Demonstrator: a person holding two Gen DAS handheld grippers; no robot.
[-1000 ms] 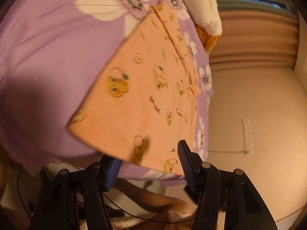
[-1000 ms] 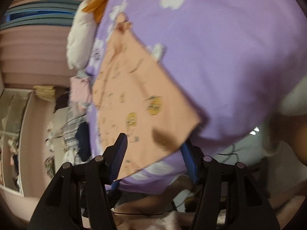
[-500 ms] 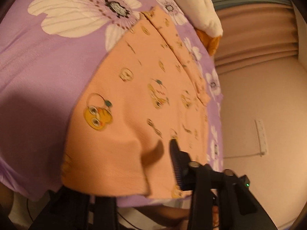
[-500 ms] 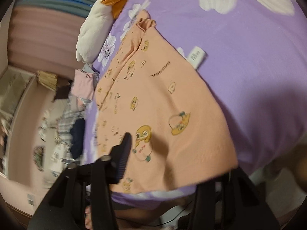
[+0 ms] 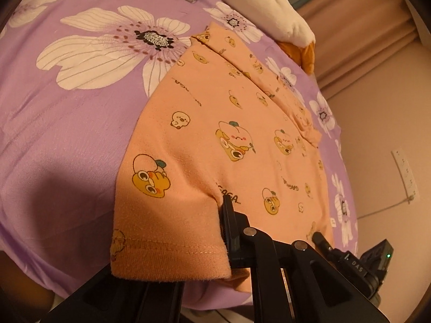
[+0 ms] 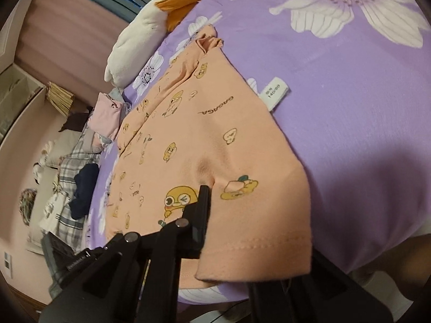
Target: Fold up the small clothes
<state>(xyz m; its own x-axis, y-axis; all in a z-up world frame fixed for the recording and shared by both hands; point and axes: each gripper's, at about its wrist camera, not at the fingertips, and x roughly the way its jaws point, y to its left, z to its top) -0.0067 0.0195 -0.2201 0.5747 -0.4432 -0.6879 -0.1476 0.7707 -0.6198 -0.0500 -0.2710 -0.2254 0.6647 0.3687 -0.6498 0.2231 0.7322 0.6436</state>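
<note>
Both hand-held grippers have just been closing and now pinch the near hem of the peach shirt (image 5: 215,140), which lies flat on the purple bed (image 5: 67,134): the left hand-held gripper (image 5: 225,215) at one corner, the right hand-held gripper (image 6: 206,196) at the other. To fold well, I judge both corners should lift together and travel evenly toward the far edge, keeping the hem taut. Each gripper's lower finger is hidden under the cloth, and the shirt's far end is small and hard to read.
</note>
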